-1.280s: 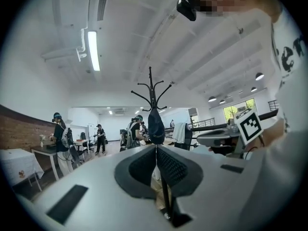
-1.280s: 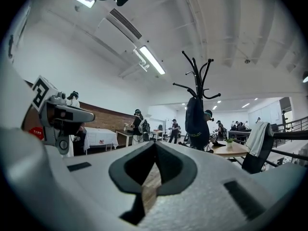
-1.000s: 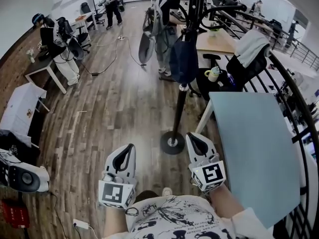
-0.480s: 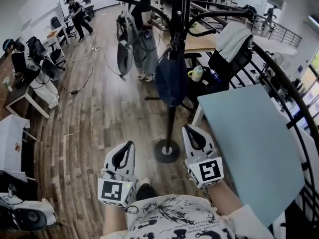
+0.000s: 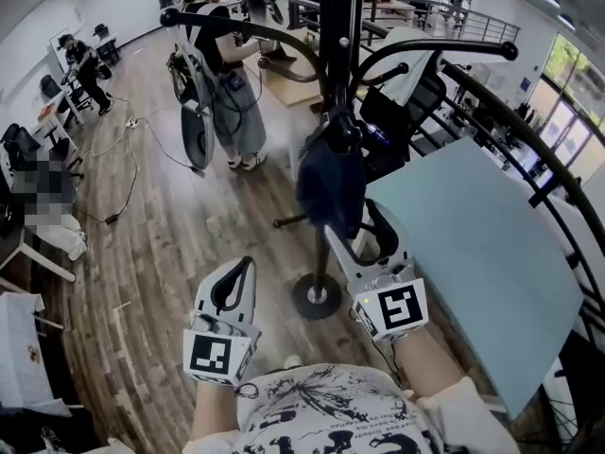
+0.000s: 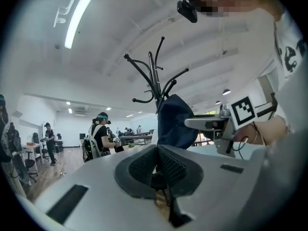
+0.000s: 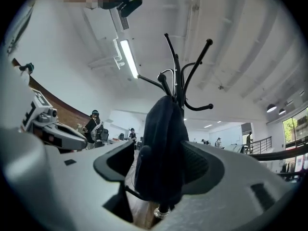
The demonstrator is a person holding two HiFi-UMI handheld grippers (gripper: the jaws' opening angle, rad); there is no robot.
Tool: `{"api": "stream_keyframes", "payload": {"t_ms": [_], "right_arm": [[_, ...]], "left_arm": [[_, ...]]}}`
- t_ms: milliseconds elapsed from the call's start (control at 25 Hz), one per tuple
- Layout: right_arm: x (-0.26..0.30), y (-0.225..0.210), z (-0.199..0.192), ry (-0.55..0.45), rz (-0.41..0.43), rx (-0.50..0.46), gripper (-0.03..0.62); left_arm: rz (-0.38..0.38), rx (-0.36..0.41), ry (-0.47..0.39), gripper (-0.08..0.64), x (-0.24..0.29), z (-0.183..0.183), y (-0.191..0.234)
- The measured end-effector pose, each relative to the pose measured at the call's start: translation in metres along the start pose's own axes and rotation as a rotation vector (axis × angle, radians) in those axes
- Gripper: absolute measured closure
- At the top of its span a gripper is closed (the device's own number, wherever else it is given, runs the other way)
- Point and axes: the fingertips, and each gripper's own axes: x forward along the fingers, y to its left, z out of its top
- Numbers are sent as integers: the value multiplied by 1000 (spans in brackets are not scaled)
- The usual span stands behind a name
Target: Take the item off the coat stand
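Observation:
A dark navy cloth item [image 5: 331, 183] hangs from the black coat stand [image 5: 336, 26], whose round base [image 5: 316, 296] rests on the wood floor. My right gripper [image 5: 364, 235] is raised to the item's lower part and its jaws are opening. In the right gripper view the item [image 7: 161, 148] hangs between the spread jaws of that gripper [image 7: 159, 165], and the left pad stands clear of it. My left gripper [image 5: 241, 277] is lower and to the left, apart from the stand. Its pads [image 6: 155, 165] meet with nothing between them, and the item [image 6: 173, 121] shows beyond them.
A pale blue table [image 5: 473, 244] stands right beside the stand, with a black curved railing [image 5: 558, 149] behind it. A person wearing a harness [image 5: 222, 74] stands on the floor beyond the stand. Desks and other people line the far left wall.
The right gripper has risen to the hanging item and its jaws have spread around it. The head view has tilted up, bringing the stand closer. The left gripper has hardly moved.

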Motion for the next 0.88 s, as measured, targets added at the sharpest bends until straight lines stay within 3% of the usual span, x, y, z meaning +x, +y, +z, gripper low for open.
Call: {"api": "stream_keyframes", "payload": {"t_ms": [200,400,520,880], "right_arm": [[38,-12,-12,33,-101,-20,296],[62,-20,-23,74,-130,-69,296],[70,-20,-26,93,-134,-69,327],[64,-24,-26,109,-163,-87,510]], "left_arm": [[-86,-11,2,555,22,-15,20],[-134,-26,2,555,34,-23,32],[-153,-35,0,555,39,-25,36],[-151,-55,12,555,37,-31,29]]}}
